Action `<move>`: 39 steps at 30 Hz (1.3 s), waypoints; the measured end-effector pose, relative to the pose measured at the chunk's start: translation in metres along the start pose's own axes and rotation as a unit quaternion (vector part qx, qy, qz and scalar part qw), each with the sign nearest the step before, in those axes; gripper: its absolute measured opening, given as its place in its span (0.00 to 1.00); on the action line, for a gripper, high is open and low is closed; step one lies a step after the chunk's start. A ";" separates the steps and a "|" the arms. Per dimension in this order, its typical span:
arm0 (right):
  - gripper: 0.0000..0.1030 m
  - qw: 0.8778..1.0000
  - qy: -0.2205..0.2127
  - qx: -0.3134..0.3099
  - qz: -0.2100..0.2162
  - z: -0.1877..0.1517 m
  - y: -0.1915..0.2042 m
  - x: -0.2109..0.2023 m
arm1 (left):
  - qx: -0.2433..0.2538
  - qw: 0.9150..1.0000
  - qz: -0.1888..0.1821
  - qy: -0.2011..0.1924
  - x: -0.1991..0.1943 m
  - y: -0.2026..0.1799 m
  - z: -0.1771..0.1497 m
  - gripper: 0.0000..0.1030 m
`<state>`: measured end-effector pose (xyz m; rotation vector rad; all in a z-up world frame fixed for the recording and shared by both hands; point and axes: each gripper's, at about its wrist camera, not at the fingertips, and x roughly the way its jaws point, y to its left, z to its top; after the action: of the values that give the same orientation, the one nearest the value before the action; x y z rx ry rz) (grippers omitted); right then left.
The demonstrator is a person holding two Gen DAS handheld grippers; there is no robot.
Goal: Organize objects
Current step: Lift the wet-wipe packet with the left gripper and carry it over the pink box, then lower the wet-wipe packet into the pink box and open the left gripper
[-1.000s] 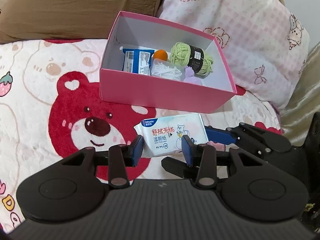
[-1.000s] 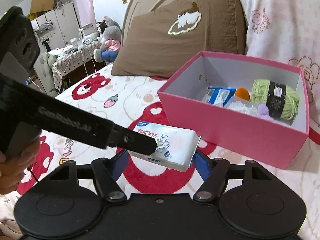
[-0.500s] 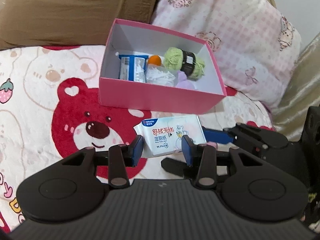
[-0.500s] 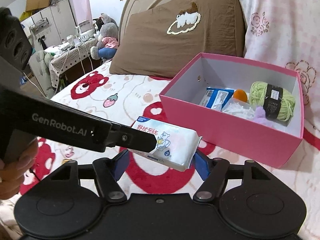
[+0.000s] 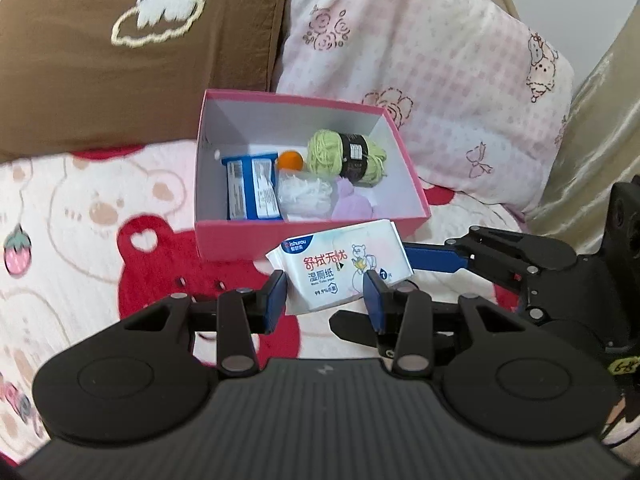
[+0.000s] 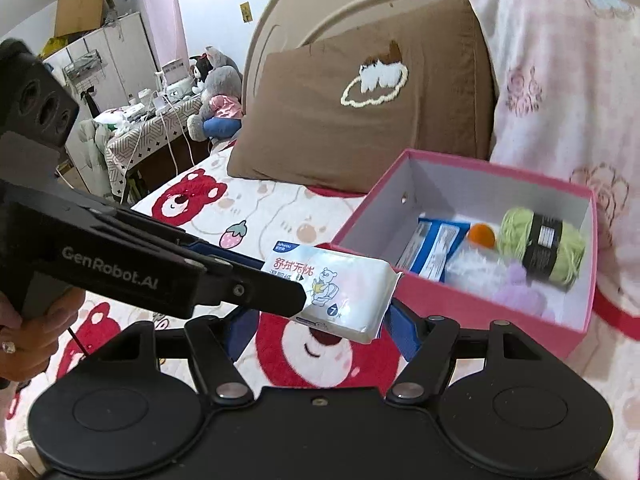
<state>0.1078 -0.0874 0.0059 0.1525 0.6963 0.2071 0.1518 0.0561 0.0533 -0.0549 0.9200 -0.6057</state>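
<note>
A white pack of wet wipes (image 5: 340,264) hangs above the bear-print bedspread, just in front of the pink box (image 5: 312,240). My left gripper (image 5: 326,296) is shut on its short sides. My right gripper (image 6: 322,330) is shut on its two ends, one blue finger (image 5: 432,260) reaching in from the right. In the right wrist view the pack (image 6: 344,292) sits between both pairs of fingers, and the left gripper's black finger (image 6: 248,292) crosses it from the left. The open box (image 6: 460,304) holds green yarn (image 6: 540,248), an orange ball (image 6: 482,235), blue packets and white and purple items.
A brown pillow (image 5: 120,60) and a pink patterned pillow (image 5: 420,80) lean behind the box. A person's hand (image 6: 28,344) grips the left tool. Beside the bed stand a cluttered table (image 6: 152,128) and plush toys (image 6: 216,92).
Both grippers have risen together with the pack held between them. The box now shows from higher up and more of its inside is visible.
</note>
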 end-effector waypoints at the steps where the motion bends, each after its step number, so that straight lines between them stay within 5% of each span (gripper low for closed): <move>1: 0.71 1.000 -0.001 -0.003 -0.004 0.002 0.000 0.001 | 0.006 1.000 0.005 -0.001 0.001 -0.001 0.004 0.38; 7: 0.60 1.000 -0.013 -0.002 -0.020 0.025 -0.015 0.009 | 0.017 0.999 0.019 -0.021 0.009 0.001 0.037 0.38; 12: 0.43 0.999 -0.019 0.013 -0.023 0.036 -0.039 0.011 | 0.031 0.999 -0.005 -0.040 0.021 0.005 0.054 0.38; 26: 0.41 0.998 0.003 -0.015 -0.055 0.089 -0.098 0.056 | -0.022 0.998 0.004 -0.051 0.099 0.026 0.119 0.38; 39: 0.41 0.994 0.084 -0.007 -0.065 0.105 -0.156 0.151 | -0.088 0.996 0.025 -0.013 0.201 0.066 0.137 0.38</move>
<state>0.3102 -0.2099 -0.0409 0.0763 0.8700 0.1000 0.3774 -0.0206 -0.0285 -0.1966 0.9445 -0.4754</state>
